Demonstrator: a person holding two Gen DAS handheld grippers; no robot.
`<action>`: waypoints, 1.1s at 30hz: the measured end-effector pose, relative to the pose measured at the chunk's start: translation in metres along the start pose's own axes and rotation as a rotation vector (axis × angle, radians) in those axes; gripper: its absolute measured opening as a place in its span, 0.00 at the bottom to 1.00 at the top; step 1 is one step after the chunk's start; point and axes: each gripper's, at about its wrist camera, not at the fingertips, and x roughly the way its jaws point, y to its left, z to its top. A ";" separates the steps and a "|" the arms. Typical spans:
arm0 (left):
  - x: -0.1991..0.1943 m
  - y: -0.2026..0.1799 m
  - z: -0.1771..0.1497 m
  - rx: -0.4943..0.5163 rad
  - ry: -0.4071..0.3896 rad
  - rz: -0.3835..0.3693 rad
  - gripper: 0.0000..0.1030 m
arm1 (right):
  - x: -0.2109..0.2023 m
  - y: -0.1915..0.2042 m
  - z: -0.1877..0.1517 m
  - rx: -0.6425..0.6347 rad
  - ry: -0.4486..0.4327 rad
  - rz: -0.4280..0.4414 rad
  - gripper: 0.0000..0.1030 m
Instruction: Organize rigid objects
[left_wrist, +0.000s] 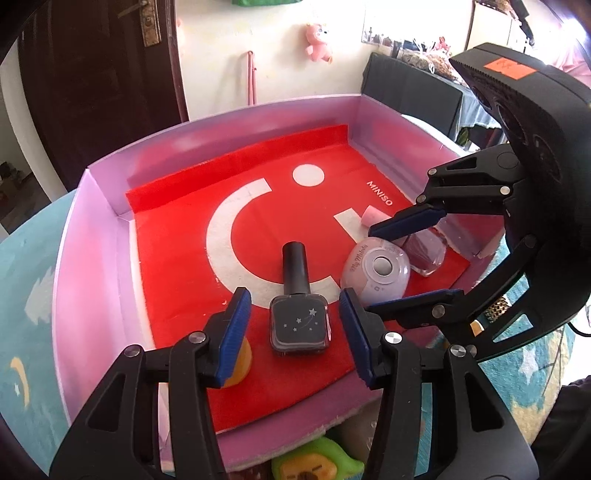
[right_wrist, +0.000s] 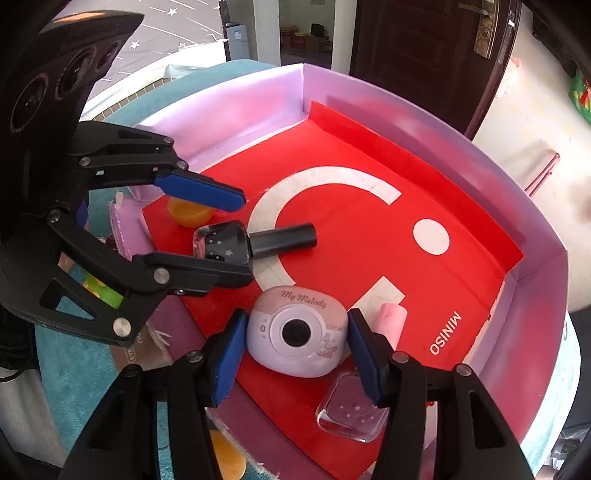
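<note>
The left gripper (left_wrist: 291, 325) is held wide apart w/ the dark nail polish bottle (left_wrist: 299, 317) between its pads, not touched. The right gripper (right_wrist: 295, 354) is also spread apart around the toy camera (right_wrist: 297, 332); contact can't be told. A pink eraser (right_wrist: 391, 321) is seen just beside its right finger.

Setting: a home. A pink plush toy (left_wrist: 318, 41) hangs on the wall beside a dark wooden door (left_wrist: 99, 62). A star-patterned sheet (right_wrist: 177, 29) lies behind.

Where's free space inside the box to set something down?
Free: the red liner from the white dot to the far lilac walls. Crowded: the near side, with dark polish bottle, My Melody case, clear bottle, pink piece and both open claws.
</note>
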 end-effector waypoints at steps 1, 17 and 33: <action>-0.004 0.000 -0.001 -0.003 -0.009 0.004 0.48 | -0.002 0.000 0.000 0.003 -0.006 -0.004 0.57; -0.119 -0.021 -0.034 -0.045 -0.304 0.110 0.80 | -0.104 0.036 -0.014 0.119 -0.247 -0.116 0.75; -0.192 -0.051 -0.084 -0.091 -0.444 0.161 0.87 | -0.189 0.117 -0.075 0.249 -0.486 -0.261 0.98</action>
